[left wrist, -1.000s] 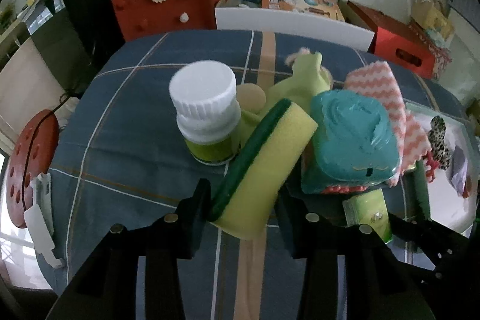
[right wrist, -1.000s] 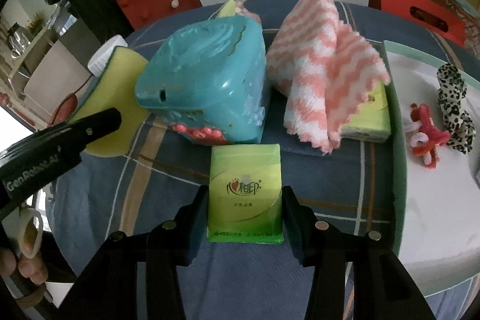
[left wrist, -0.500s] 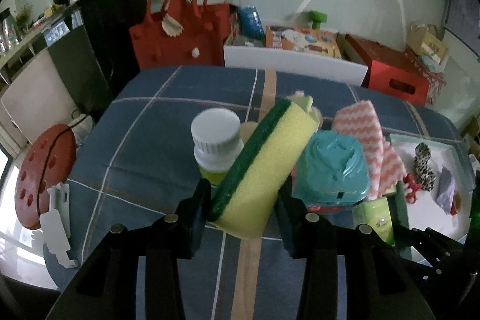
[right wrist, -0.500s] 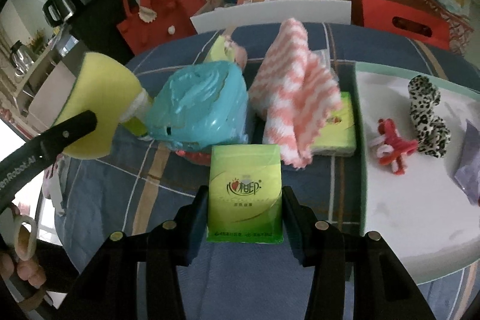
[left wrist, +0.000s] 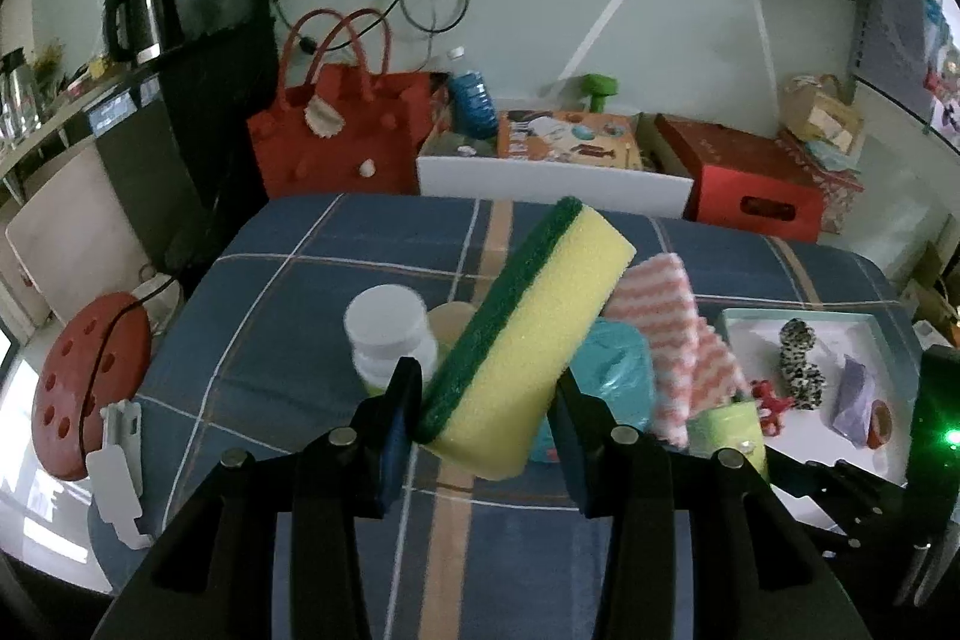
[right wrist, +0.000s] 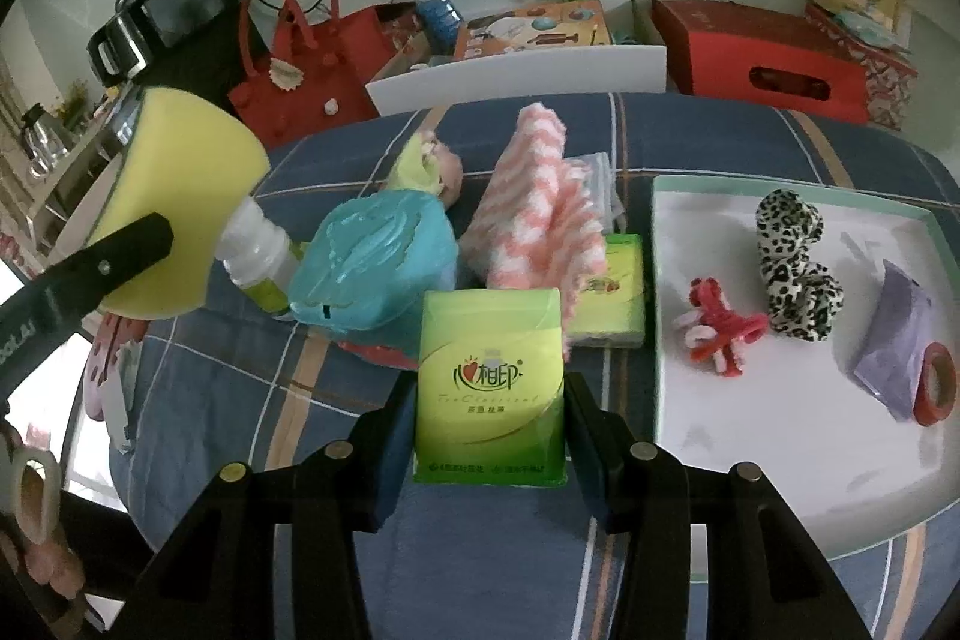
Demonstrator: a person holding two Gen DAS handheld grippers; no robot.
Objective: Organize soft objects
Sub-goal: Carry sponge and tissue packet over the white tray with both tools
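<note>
My left gripper is shut on a yellow sponge with a green scouring side, held tilted above the blue checked table. The sponge also shows at the left of the right wrist view. My right gripper is shut on a green tissue pack, lifted over the table. Below lie a teal plastic case, a pink-and-white zigzag cloth, a second green tissue pack and a yellow-green soft toy. The white tray holds a leopard scrunchie and a red hair tie.
A white-capped bottle stands left of the sponge. A purple pouch and red tape roll lie in the tray. Behind the table are a red bag, a white bin and a red box. A red stool stands at the left.
Both grippers have risen and tipped upward with their loads: the sponge and the tissue pack now sit higher above the table, and the objects below look smaller and farther.
</note>
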